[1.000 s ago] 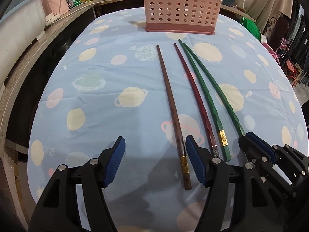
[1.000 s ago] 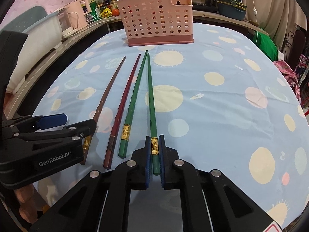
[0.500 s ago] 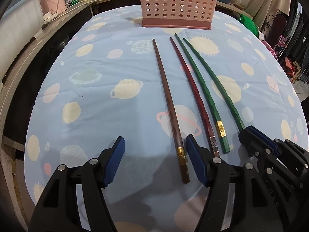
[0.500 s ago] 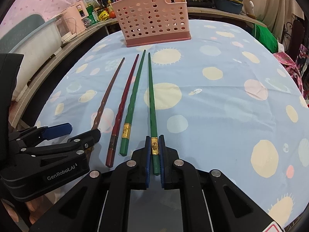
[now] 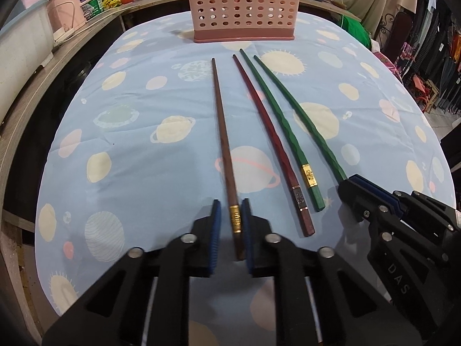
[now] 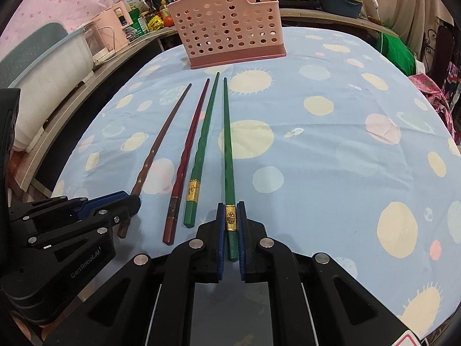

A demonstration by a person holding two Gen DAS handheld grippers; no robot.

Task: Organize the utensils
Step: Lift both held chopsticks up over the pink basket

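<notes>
Left gripper (image 5: 231,225): was wide open half a second back, now clamped on the butt of the brown chopstick (image 5: 223,141), pads either side of its gold band.
Right gripper (image 6: 231,225): unchanged, closed on the right-hand green chopstick (image 6: 228,147) at its gold band.
Between the two grippers: red chopstick (image 5: 266,132) and second green chopstick (image 5: 278,118), both loose on the cloth, butts toward the grippers.
Far tips: all four point away from the grippers, toward the pink basket (image 5: 242,5), which stands upright just beyond them.
Underneath: blue planet-print tablecloth (image 5: 138,109), all four sticks lie flat on it.
Step, my read: both ends gripped, lift not begun.
Risk 1: grip sits at the very butt, so the long free end may droop or pivot in the pads on lift.
Risk 2: a swinging tip could catch the basket wall or knock the loose pair.
</notes>
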